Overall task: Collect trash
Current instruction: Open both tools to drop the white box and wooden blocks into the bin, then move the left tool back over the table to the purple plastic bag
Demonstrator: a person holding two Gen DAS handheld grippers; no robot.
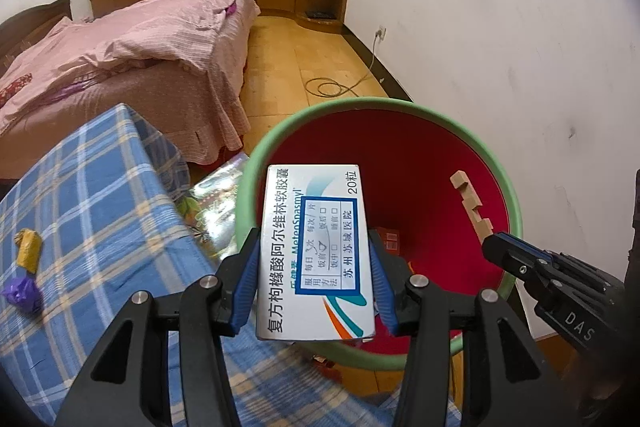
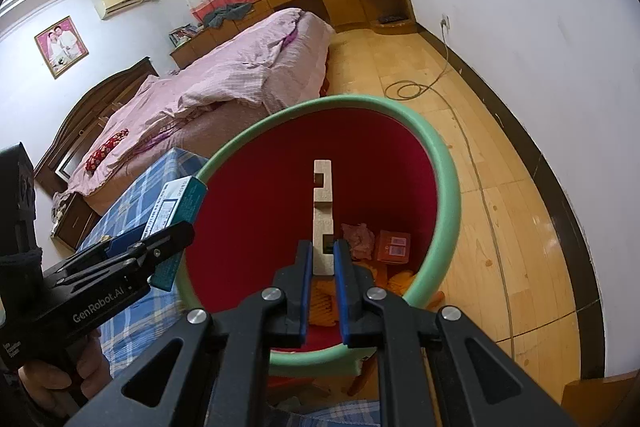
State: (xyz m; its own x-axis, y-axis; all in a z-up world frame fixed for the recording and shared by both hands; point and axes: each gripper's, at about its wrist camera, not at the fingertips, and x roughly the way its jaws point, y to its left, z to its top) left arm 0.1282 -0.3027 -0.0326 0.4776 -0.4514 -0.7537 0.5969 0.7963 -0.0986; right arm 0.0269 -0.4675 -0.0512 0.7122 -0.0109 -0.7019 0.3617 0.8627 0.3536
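Left gripper (image 1: 314,279) clamps medicine box (image 1: 316,255), right gripper (image 2: 323,267) clamps notched wooden strip (image 2: 322,215), both above red bin (image 1: 516,211)

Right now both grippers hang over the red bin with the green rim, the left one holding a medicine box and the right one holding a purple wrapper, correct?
Not quite. The right gripper is shut on a notched wooden piece, not a purple wrapper; the right wrist view shows it. The purple wrapper lies on the checked cloth. The rest stands: the left gripper holds the medicine box over the bin.
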